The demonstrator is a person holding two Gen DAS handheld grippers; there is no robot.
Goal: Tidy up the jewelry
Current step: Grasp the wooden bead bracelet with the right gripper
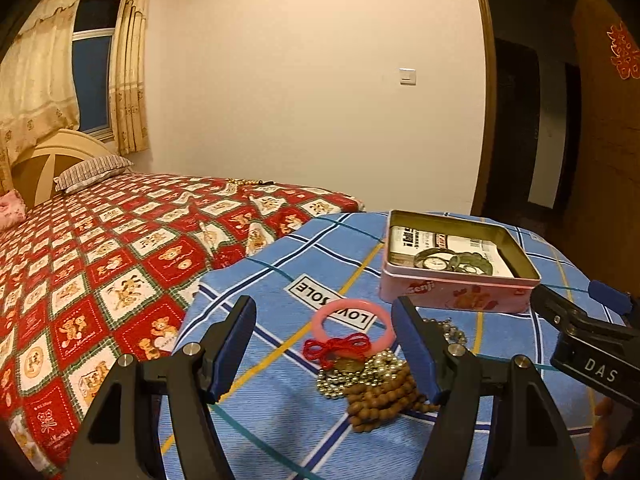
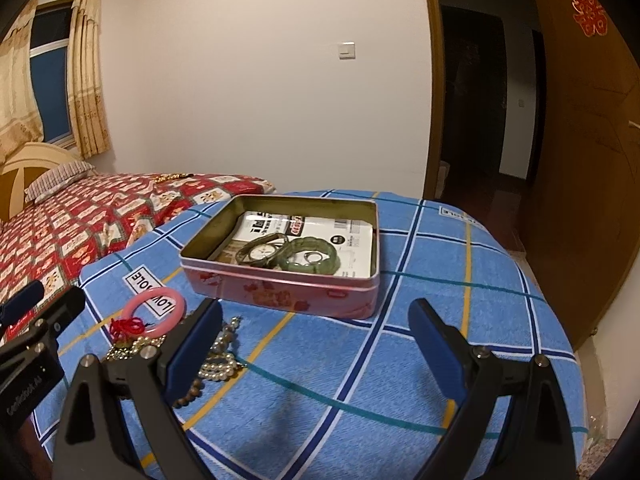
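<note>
**Desk:** What is the setting, biggest thing first?

**Photographer:** A round table under a blue plaid cloth [image 2: 400, 320], beside a bed with a red bear-print quilt [image 1: 100, 260]. On the cloth an open pink tin [image 2: 280, 292] holds a wristwatch [image 2: 262, 254], a green bangle [image 2: 308, 254] and a small ring [image 2: 313, 257] on top of a printed card.

**Desk:** And what remains outside the tin?

**Photographer:** A heap just in front of it: a pink bangle [image 1: 354, 322] tied with a red cord [image 1: 336, 348], a gold-coloured ball chain [image 1: 352, 376], brown wooden beads [image 1: 384, 400] and a pearl strand [image 2: 218, 368].

**Desk:** Which gripper is better placed?

**Photographer:** The left gripper [image 1: 324, 344], by my reading. Its jaws stand wide and empty, and the pink bangle lies at 12 o'clock, framed between the blue pads without touching either. The heap's long axis runs from 12 toward 5, the wooden beads nearest the right-hand pad. The tin sits beyond at 1 o'clock.

**Desk:** And the right gripper?

**Photographer:** The right gripper [image 2: 316, 340] is also spread wide, holding nothing. The tin lies at 12 o'clock from it; the heap is off at 9 to 10 o'clock, outside its left-hand finger.

**Desk:** So the move ahead?

**Photographer:** Likely a straight advance by the left gripper onto the bangle, then a carry toward 1 o'clock.
</note>
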